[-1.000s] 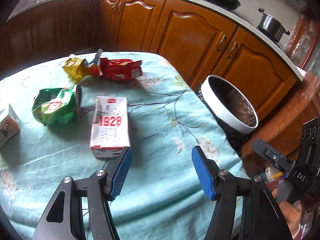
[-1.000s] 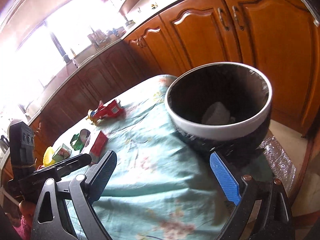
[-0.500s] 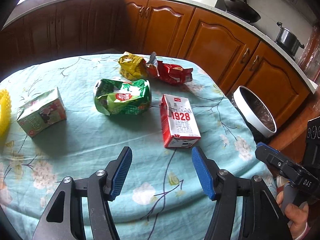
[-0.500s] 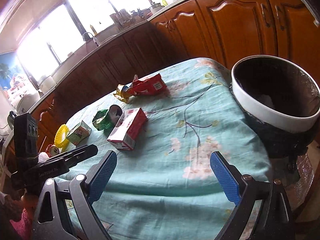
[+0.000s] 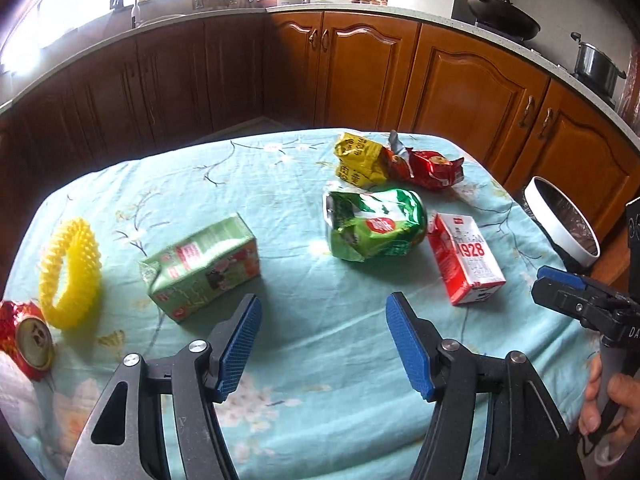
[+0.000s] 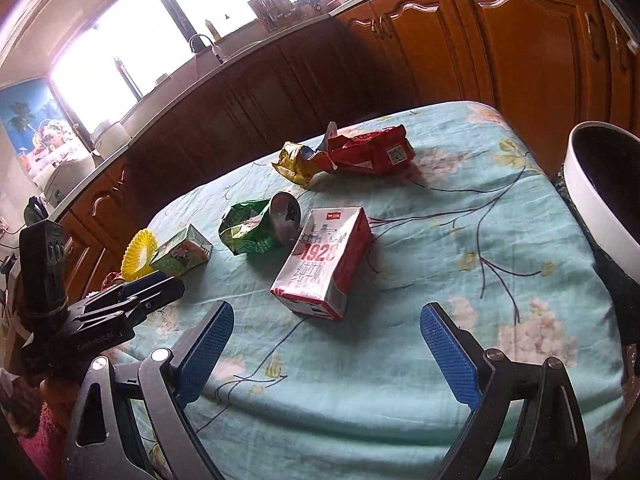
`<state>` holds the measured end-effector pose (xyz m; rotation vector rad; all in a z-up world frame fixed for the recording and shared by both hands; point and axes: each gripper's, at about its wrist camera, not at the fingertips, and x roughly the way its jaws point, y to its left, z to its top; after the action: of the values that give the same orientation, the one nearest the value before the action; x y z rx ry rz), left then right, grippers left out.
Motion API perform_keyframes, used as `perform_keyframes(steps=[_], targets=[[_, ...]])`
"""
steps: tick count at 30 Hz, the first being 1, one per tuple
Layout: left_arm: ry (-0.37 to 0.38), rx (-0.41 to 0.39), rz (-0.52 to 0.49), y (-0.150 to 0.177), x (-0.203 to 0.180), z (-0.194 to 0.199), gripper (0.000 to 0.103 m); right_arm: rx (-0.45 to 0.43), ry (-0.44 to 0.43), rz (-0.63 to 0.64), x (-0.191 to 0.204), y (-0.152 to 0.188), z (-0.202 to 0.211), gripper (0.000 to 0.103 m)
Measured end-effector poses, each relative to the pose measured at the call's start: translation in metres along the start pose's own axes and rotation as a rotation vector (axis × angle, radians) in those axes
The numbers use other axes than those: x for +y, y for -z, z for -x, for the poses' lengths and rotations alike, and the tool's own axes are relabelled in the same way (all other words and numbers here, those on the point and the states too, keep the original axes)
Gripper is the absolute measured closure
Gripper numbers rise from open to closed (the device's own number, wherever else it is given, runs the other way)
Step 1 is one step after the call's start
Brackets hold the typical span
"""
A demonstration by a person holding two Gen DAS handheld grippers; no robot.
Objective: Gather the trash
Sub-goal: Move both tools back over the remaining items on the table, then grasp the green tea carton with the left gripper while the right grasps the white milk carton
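Both our grippers, left gripper [image 5: 323,342] and right gripper [image 6: 326,350], gape wide and empty; the red carton [image 6: 321,261] lies just ahead of the right's fingers (centre it, then squeeze its long sides).

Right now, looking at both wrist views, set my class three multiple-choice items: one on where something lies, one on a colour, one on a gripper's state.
1. Where does the red 1928 carton lie?
A. inside the white bin
B. on its side on the tablecloth, ahead of the right gripper
C. on the kitchen counter

2. What colour is the spiky ring?
A. yellow
B. blue
C. black

3. How does the left gripper stand?
A. shut on a can
B. shut on nothing
C. open, holding nothing

Answers: 1 B, it rests flat on the tablecloth just beyond the right gripper. 2 A, it is bright yellow beside the green carton. 3 C, its blue pads stand apart over bare cloth.
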<state>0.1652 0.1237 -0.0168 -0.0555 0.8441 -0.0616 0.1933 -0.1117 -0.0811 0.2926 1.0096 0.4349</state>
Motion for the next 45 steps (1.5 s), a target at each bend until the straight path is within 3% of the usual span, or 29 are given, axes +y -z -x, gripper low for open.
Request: perform_keyframes(steps=[5,8,12,17,19,21,23,25,27,37,45], targets=[[-0.06,-0.02,-0.092,-0.018,0.027,0.003,0.021,0.029,0.011,0.011,0.008,-0.009,-0.019,0.008],[-0.07,0.001,-0.151,-0.023,0.041,-0.006,0.019,0.047,0.021,0.013,0.01,-0.012,-0.031,0.008],[-0.085,0.091,-0.2,-0.025,0.056,-0.033,0.019,0.07,0.035,0.006,0.011,-0.016,-0.048,0.008],[-0.089,0.128,-0.203,-0.025,0.064,-0.057,0.019,0.093,0.086,0.015,0.015,-0.02,-0.066,0.009],[-0.083,0.134,-0.203,-0.025,0.064,-0.063,0.022,0.1,0.117,0.026,0.015,-0.021,-0.072,0.012],[-0.07,0.141,-0.207,-0.025,0.059,-0.068,0.037,0.093,0.146,0.04,0.016,-0.021,-0.073,0.021],[-0.04,0.163,-0.204,-0.021,0.052,-0.069,0.066,0.093,0.132,0.035,0.013,-0.021,-0.07,0.044],[-0.008,0.18,-0.184,-0.018,0.046,-0.067,0.071,0.088,0.127,0.042,0.012,-0.019,-0.065,0.047],[0.011,0.178,-0.167,-0.013,0.038,-0.061,0.071,0.069,0.125,0.049,0.009,-0.017,-0.057,0.056],[0.193,0.096,-0.06,0.009,-0.027,-0.01,0.071,0.016,0.107,0.007,-0.022,0.006,-0.003,0.056],[0.247,0.087,-0.035,0.007,-0.08,-0.024,0.071,-0.061,0.118,-0.058,-0.052,0.014,0.047,0.056]])
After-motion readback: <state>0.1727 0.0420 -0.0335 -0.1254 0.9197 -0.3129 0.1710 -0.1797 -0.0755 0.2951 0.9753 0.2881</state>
